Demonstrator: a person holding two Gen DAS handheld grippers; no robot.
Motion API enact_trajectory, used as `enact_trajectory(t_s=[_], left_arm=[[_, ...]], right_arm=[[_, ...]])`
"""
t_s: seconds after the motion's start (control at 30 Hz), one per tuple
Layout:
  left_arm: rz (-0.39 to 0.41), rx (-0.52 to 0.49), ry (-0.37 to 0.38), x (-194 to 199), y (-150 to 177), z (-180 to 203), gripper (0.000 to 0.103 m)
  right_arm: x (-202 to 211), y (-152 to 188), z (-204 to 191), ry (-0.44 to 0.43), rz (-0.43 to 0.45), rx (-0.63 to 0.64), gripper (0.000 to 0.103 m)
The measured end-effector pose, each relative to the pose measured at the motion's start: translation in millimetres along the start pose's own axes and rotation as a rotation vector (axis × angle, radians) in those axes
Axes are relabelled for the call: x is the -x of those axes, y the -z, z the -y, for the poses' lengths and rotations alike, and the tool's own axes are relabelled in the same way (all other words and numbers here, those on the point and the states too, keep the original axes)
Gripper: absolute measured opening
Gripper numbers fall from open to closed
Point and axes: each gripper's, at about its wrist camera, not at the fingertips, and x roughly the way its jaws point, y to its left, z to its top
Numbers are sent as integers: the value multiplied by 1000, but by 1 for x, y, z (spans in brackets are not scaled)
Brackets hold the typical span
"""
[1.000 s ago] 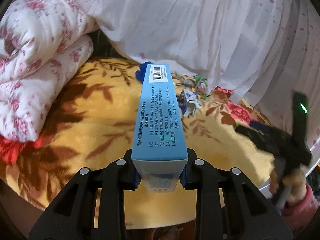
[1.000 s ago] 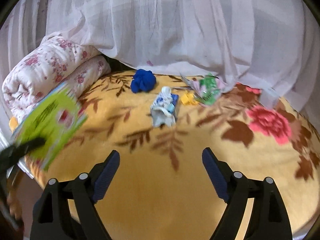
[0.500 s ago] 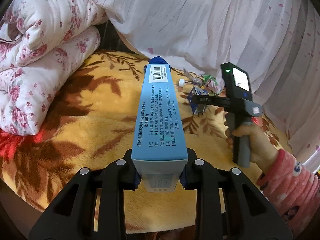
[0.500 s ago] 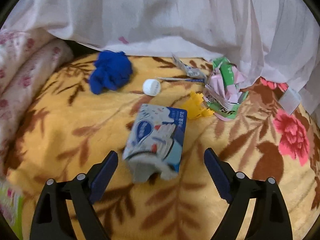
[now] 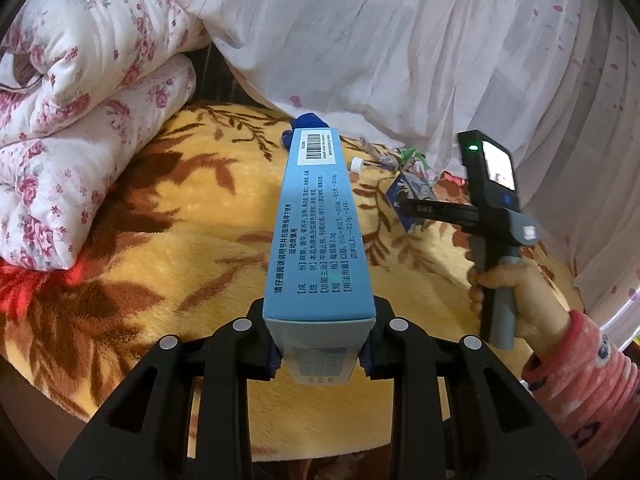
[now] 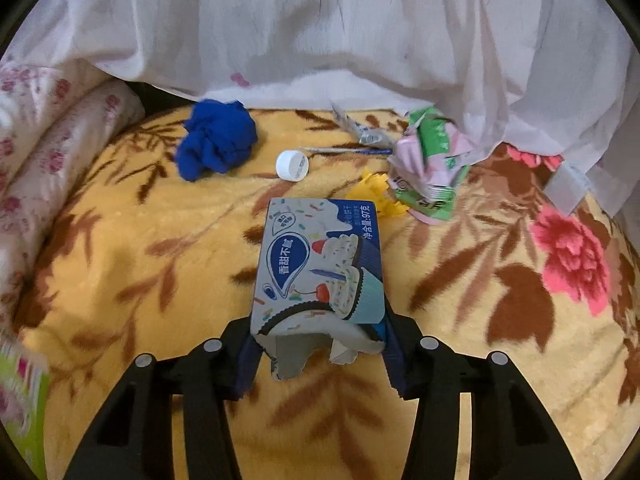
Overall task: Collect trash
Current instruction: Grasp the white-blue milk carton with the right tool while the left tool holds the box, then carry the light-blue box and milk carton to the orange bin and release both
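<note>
My left gripper [image 5: 320, 350] is shut on a long light-blue medicine box [image 5: 318, 224] and holds it above the yellow floral blanket [image 5: 168, 248]. My right gripper [image 6: 318, 354] has its jaws closed against the torn near end of a blue-and-white cookie box [image 6: 320, 268] lying on the blanket; it also shows in the left wrist view [image 5: 412, 200], with the right gripper [image 5: 416, 210] at it. Beyond lie a blue crumpled cloth [image 6: 218, 144], a white bottle cap [image 6: 292, 165], a yellow scrap [image 6: 378, 196] and a green-and-pink wrapper [image 6: 430, 164].
A rolled floral quilt [image 5: 80, 120] lies at the left. A white sheer curtain [image 6: 320, 32] hangs along the back. A green box edge [image 6: 20, 408] shows at the lower left of the right wrist view. A silver wrapper [image 6: 366, 132] lies near the curtain.
My right gripper moved forward to the cookie box and its jaws narrowed from wide open to touching the box's sides. The left gripper kept hold of the blue box, shifting slightly.
</note>
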Motion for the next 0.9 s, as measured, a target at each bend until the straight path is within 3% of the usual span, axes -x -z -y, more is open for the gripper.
enact_trajectory(t_s=[0.47,0.9], left_arm=[[7,-101,39,25,17,46,28],[-53,-262,83,56,57,97,28]], right_arm=[[146,82,37,-81,138,56,50],[225,166,51,-144,175,86,50]])
